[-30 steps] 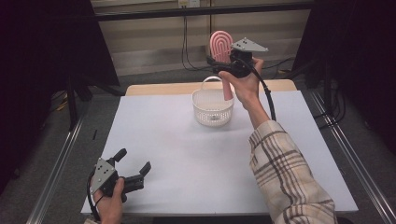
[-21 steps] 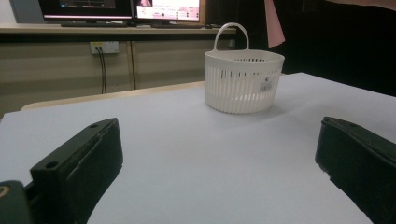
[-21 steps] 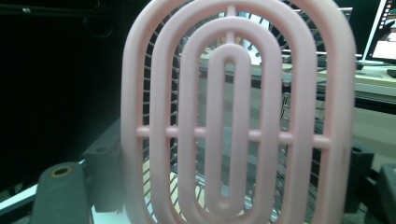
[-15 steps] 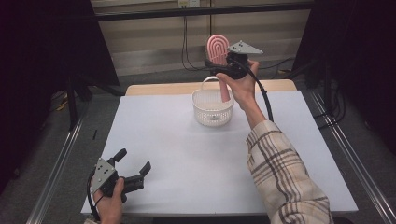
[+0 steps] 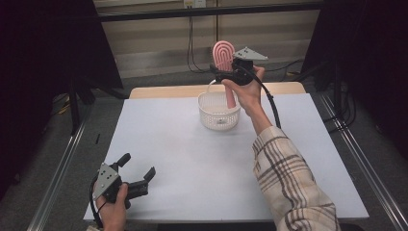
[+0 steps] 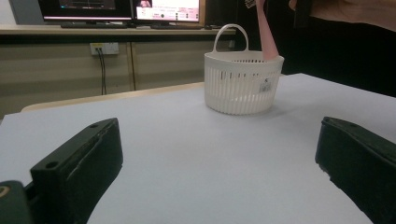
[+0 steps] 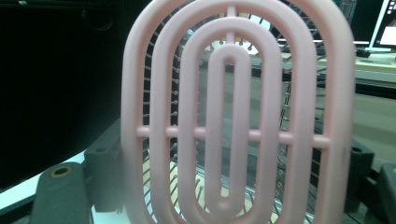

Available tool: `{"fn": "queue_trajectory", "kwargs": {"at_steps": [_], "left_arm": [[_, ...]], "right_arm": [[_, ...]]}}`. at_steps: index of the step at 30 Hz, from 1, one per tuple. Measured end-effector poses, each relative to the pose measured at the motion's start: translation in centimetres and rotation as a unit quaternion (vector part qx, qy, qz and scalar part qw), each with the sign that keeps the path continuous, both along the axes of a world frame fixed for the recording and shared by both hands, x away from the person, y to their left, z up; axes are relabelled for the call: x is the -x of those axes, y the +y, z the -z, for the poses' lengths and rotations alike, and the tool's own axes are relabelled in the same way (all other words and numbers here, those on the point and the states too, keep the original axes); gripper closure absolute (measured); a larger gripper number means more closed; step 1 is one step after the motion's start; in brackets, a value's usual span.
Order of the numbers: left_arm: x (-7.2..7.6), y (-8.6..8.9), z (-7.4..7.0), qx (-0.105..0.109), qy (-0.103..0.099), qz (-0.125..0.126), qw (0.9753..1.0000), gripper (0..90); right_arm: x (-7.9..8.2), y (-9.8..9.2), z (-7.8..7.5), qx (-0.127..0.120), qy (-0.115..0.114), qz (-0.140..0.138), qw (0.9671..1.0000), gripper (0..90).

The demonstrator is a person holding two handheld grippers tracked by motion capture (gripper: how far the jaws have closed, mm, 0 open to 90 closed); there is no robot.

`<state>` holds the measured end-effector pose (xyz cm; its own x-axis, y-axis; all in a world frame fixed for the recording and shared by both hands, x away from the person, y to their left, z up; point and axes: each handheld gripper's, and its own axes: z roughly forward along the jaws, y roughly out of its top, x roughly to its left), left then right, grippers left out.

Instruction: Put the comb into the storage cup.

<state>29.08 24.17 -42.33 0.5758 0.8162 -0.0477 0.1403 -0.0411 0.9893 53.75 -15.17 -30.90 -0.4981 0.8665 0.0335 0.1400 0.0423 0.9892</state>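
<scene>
A pink hairbrush (image 5: 223, 53) stands upright at the back of the table, head up, with my right gripper (image 5: 225, 73) shut on it just below the head. Its handle (image 6: 267, 39) points down into the opening of a white slotted basket (image 5: 216, 118). In the right gripper view the brush's oval head (image 7: 233, 116) stands close before the camera, between the two jaws of the right gripper (image 7: 229, 163). My left gripper (image 5: 139, 164) rests open on the near left of the table. In its own view the left gripper (image 6: 218, 126) faces the basket (image 6: 238, 88) with nothing between its jaws.
The white tabletop (image 5: 192, 159) lies on a wooden table with metal rails (image 5: 57, 178) along both sides. A cable (image 5: 269, 103) trails from the right gripper over the plaid sleeve (image 5: 288, 183). Monitors (image 6: 168, 9) stand on a shelf behind the table.
The right gripper has come slightly left and down with the hairbrush, so the handle sits lower over the basket. The left gripper has not moved.
</scene>
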Motion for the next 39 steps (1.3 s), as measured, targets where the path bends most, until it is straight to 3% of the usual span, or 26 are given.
{"fn": "queue_trajectory", "kwargs": {"at_steps": [39], "left_arm": [[-0.1, 0.0, 0.0, -0.004, 0.001, 0.004, 1.0, 0.7]], "right_arm": [[0.9, -1.1, 4.2, -0.007, 0.041, 0.004, 0.9991, 19.8]]}}
